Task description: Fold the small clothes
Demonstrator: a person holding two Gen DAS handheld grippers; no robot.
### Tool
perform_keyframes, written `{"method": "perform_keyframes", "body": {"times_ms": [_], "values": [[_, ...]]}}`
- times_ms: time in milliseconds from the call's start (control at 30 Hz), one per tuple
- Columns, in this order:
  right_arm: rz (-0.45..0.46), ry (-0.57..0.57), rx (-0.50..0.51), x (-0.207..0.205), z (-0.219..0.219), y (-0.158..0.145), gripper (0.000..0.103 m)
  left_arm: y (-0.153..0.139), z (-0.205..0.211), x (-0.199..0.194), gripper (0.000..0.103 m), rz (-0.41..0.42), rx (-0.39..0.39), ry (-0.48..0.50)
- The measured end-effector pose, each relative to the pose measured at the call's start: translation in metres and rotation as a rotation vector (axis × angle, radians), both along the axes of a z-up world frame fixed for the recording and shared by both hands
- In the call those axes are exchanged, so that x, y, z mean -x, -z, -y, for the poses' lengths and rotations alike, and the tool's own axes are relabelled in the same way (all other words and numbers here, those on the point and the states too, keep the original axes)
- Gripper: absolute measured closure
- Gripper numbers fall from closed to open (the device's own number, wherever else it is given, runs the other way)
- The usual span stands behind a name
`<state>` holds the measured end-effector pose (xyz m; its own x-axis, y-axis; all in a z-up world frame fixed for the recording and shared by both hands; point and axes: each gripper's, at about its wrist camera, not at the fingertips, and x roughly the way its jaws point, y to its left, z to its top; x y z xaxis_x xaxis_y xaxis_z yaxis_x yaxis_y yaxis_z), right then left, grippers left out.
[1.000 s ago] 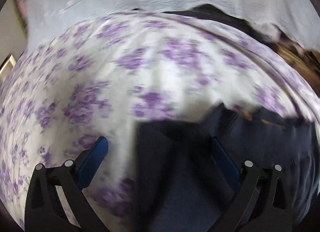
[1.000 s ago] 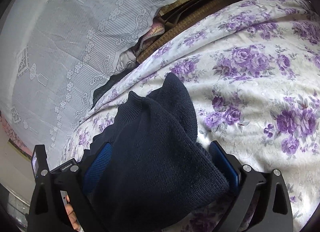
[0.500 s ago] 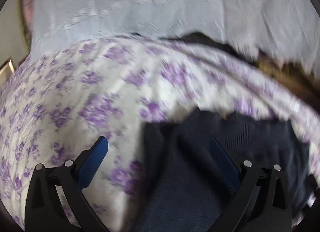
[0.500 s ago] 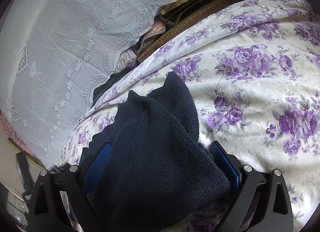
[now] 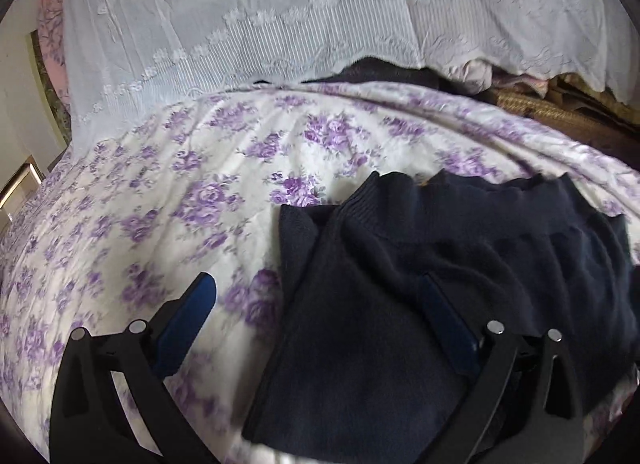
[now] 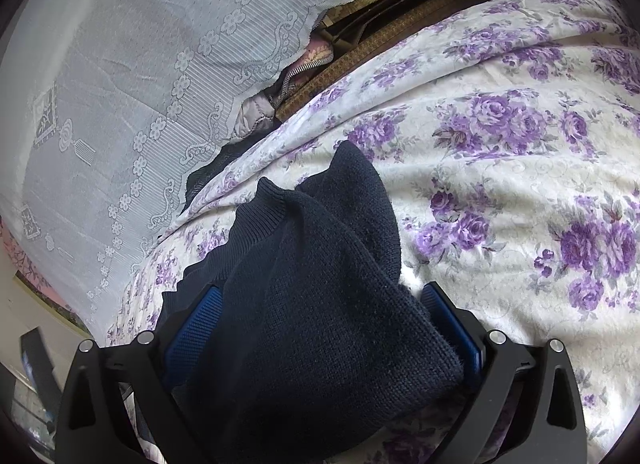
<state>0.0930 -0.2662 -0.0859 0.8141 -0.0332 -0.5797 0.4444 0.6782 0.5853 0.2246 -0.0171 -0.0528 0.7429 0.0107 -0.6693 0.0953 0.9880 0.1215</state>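
On bed (image 5: pixel 168 192): soft, limp navy knit (image 5: pixel 400 304). Left gripper (image 5: pixel 316 304) fingers spread, empty; right gripper (image 6: pixel 320 316) fingers wide around bunched knit. Best pinched at ribbed edge.

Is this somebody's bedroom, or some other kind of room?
Probably a bedroom. A purple-flowered bedspread covers a wide, soft surface like a bed, a dark blue knitted garment lies on it for folding, and a white lace curtain hangs beside it.
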Motion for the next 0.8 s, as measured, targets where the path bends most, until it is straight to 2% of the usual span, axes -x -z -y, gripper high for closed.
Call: {"method": "perform_keyframes", "body": {"times_ms": [200, 267, 400, 600, 633, 733, 800], "values": [[-0.003, -0.058, -0.019, 0.003, 0.001, -0.001, 0.004, -0.006, -0.01, 0.034, 0.004, 0.025, 0.011, -0.031], [-0.004, -0.072, -0.044, 0.012, -0.001, -0.001, 0.013, -0.007, -0.012, 0.04, 0.004, 0.027, 0.014, -0.033], [-0.011, -0.095, -0.077, 0.022, -0.006, -0.002, 0.016, -0.01, -0.015, 0.05, 0.004, 0.056, 0.011, -0.034], [-0.046, -0.097, -0.052, 0.018, -0.008, -0.002, 0.022, -0.005, -0.009, 0.048, 0.004, 0.053, -0.011, -0.015], [-0.049, -0.097, -0.044, 0.016, -0.008, -0.002, 0.027, -0.004, -0.008, 0.048, 0.004, 0.051, -0.016, -0.012], [-0.044, -0.076, -0.055, 0.013, 0.0, 0.002, 0.055, 0.0, -0.005, 0.046, 0.004, 0.042, -0.034, -0.009], [-0.023, -0.073, -0.1, 0.014, 0.007, 0.007, 0.06, 0.002, -0.006, 0.045, 0.004, 0.034, -0.035, -0.012]]}}
